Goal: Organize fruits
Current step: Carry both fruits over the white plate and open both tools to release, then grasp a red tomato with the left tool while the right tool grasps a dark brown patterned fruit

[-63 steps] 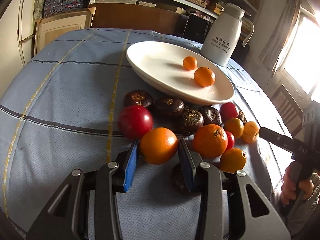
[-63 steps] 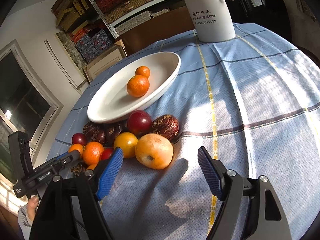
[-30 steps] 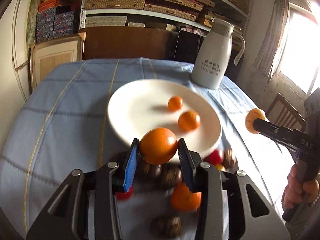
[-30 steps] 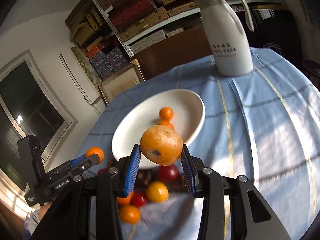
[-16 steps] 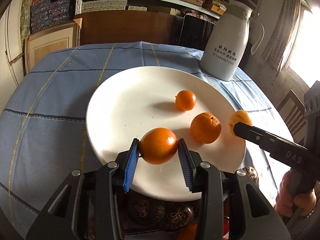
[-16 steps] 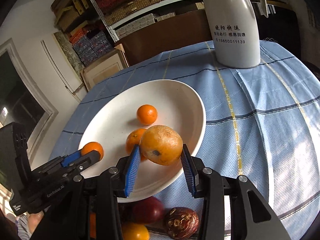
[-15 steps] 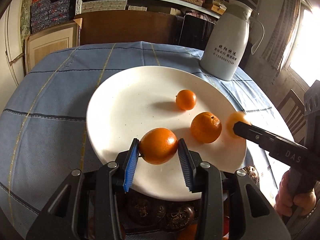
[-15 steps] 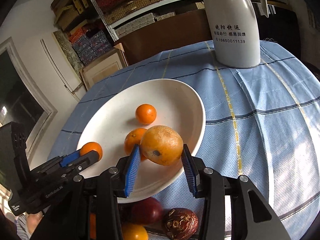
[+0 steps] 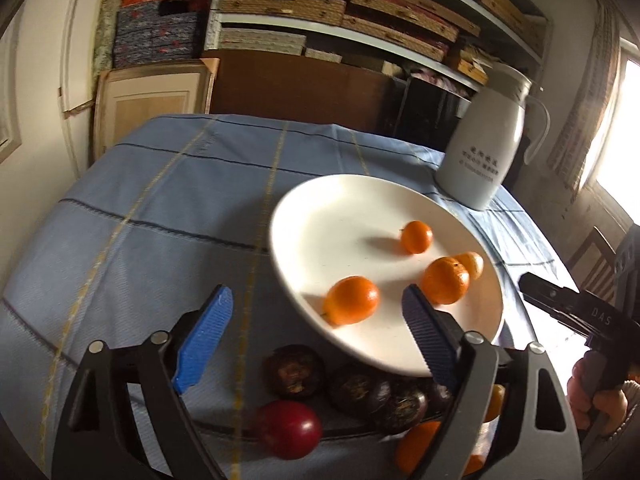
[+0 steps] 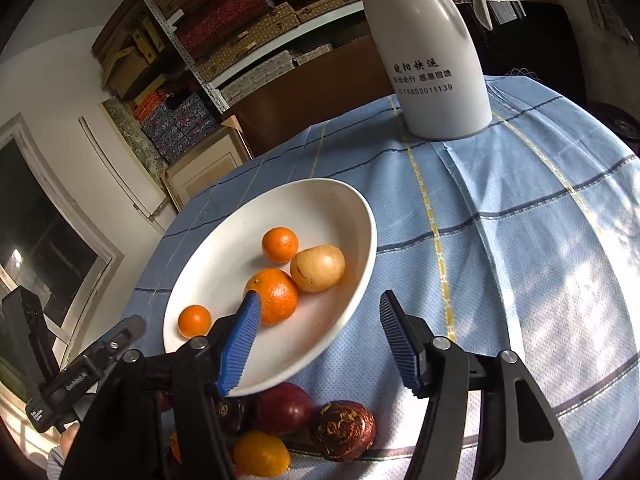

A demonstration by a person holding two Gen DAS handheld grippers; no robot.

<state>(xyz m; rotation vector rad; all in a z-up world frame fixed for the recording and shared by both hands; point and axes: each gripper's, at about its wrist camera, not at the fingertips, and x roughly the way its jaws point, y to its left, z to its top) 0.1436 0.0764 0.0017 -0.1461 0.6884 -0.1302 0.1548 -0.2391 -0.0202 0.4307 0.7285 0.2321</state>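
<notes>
Both grippers gape empty over the round white ceramic plate (image 9: 304, 216).

Left gripper (image 9: 316, 320) frames a round orange (image 9: 352, 300); right gripper (image 10: 320, 324) alone shows the pale yellowish fruit (image 10: 318, 268) (mostly hidden leftward) ahead of its jaws.

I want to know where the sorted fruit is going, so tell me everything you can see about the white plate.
The white plate is a broad, shallow oval dish, glossy like ceramic, resting flat on the blue checked tablecloth. It holds four orange-coloured fruits, one paler and yellowish touching a larger orange. Dark and red fruits lie on the cloth against its near rim. Nothing grips it.
</notes>
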